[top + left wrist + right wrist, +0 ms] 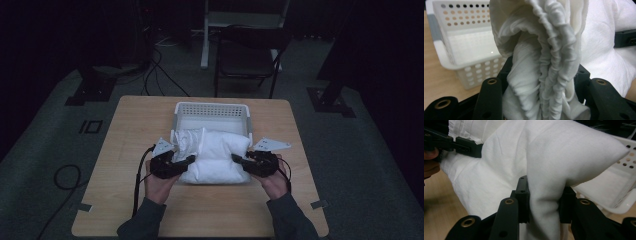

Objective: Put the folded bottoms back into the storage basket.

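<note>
Before the white basket [212, 111] (bare inside), 2 grippers pinch a pillow [216, 157].

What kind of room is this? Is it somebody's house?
Probably not a house: it looks like a dim lab or recording room. A bare wooden table stands on grey carpet, cables trail across the floor, and dark stand feet and a folding chair sit behind it.

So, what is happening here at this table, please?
A person holds a white folded cloth bundle with both tools: the left gripper is clamped on its gathered edge, the right gripper on its opposite side. The bundle sits just in front of the white perforated plastic basket on the wooden table.
</note>
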Demonstrator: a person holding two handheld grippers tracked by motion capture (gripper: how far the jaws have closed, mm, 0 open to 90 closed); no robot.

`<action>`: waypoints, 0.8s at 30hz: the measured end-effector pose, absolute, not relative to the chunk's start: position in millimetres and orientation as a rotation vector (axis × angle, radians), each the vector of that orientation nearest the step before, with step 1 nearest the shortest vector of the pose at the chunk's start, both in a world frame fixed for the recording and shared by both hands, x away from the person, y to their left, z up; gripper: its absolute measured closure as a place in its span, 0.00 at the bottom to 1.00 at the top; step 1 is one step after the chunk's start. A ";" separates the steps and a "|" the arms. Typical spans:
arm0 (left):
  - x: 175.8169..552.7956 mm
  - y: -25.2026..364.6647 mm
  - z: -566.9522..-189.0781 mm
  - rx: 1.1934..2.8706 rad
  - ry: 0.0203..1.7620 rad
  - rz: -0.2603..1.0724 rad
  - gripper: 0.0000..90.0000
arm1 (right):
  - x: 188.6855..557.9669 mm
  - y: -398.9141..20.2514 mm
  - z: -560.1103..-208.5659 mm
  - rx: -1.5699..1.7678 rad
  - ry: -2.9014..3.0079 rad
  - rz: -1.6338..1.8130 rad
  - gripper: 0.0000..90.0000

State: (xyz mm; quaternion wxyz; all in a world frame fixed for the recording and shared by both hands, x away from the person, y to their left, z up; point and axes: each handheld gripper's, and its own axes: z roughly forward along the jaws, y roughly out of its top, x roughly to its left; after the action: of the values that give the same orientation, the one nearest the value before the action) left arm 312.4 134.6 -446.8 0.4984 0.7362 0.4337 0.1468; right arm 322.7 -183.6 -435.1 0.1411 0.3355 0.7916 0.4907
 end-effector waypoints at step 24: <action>339.3 138.1 -415.8 1.738 1.043 0.412 0.57 | 347.7 -177.7 -403.5 0.945 2.209 1.438 0.77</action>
State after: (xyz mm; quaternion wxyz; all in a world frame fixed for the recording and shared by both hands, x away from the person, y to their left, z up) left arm 339.3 138.1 -415.8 0.5112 0.7221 0.4335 0.1712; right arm 347.7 -177.7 -403.5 0.1699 0.3327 0.7773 0.5062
